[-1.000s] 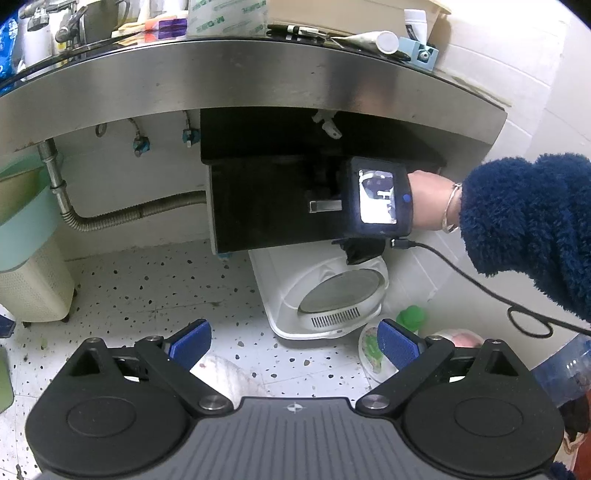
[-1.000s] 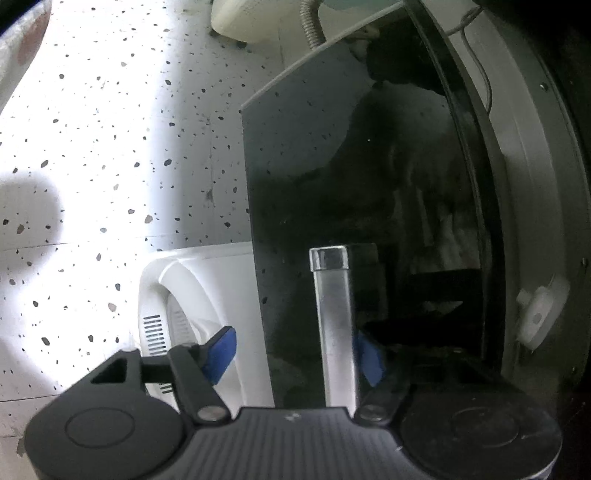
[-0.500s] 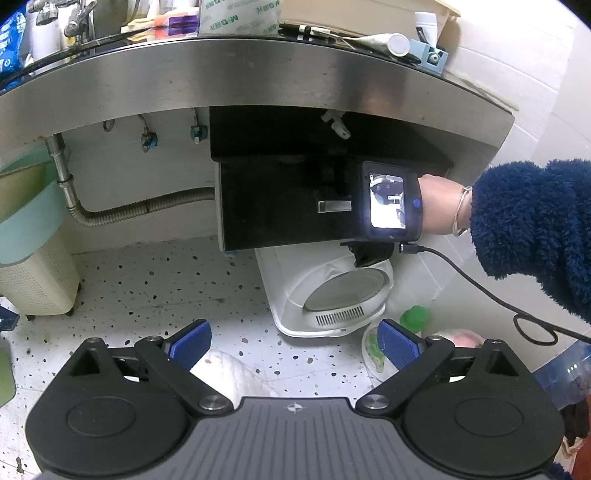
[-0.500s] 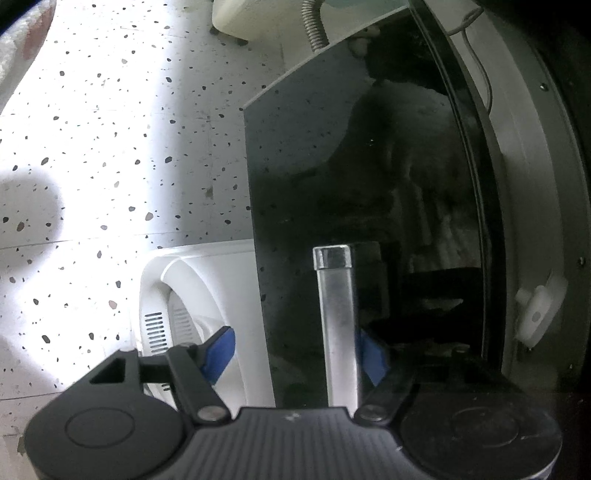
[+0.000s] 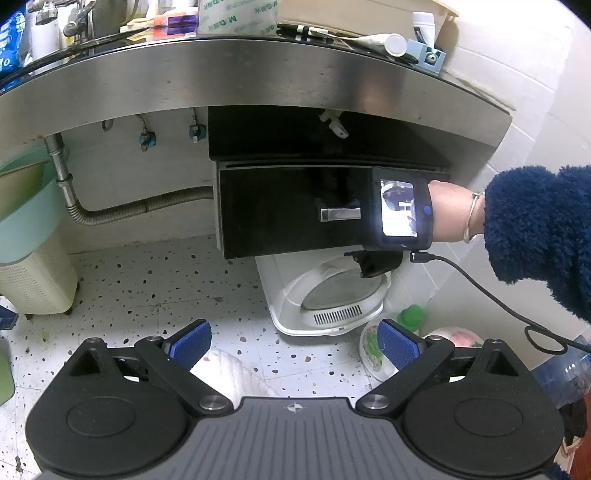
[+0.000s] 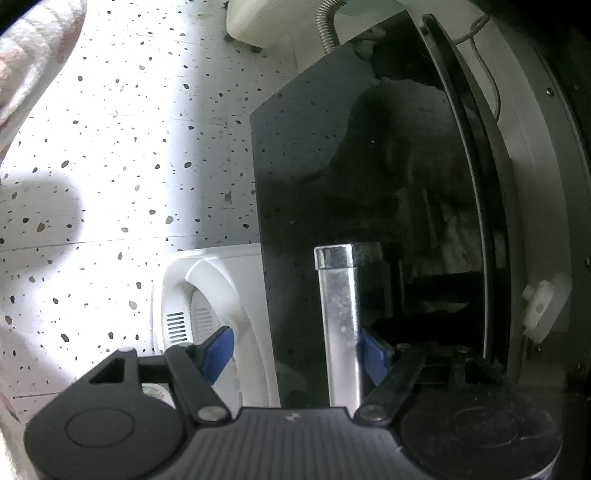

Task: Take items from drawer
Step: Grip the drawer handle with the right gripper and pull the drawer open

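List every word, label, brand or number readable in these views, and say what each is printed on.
"M·BRK"-like green letters, upside down and only partly legible, on the white package on the counter.
Blue packet at the counter's left end: print too cut off to read.
Screen on the right gripper: image only, no legible text.
Right wrist view: no text.

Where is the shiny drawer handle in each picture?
Left wrist view: the handle is a small silver bar lying sideways on the black drawer front, right of centre, beside the right gripper's screen.
Right wrist view: the handle stands upright at bottom centre, between the right gripper fingers.
Shared landmark: the white appliance on the floor under the drawer.
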Motion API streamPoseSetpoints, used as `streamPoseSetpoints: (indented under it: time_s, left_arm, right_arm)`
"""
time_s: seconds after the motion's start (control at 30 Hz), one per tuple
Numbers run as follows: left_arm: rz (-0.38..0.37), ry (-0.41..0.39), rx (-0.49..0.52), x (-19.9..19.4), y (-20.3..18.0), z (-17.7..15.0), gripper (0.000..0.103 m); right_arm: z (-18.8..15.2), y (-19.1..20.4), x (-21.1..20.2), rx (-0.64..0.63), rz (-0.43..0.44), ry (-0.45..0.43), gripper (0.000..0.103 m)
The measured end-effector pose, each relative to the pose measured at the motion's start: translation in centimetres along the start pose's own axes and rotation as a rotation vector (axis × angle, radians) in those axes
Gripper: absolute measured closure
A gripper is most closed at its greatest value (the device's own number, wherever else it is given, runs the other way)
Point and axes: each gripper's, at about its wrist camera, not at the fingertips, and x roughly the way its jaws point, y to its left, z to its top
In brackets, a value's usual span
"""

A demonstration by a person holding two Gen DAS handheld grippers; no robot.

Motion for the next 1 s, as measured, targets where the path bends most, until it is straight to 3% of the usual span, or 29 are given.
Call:
streamPoseSetpoints:
  time_s: [0.33, 1.0]
  left_arm:
    - [-0.012, -0.005, 0.005, -0.2, -0.2, -0.1, 0.005]
    - [-0.010, -0.015, 0.012, -1.1, -0.8, 0.2, 0.005]
  right_arm:
    - [-0.7, 1.7, -2.3, -0.033, 0.040, -0.031, 0.030]
    - [-1.9, 5.2, -5.9, 0.106, 0.114, -0.112, 0.030]
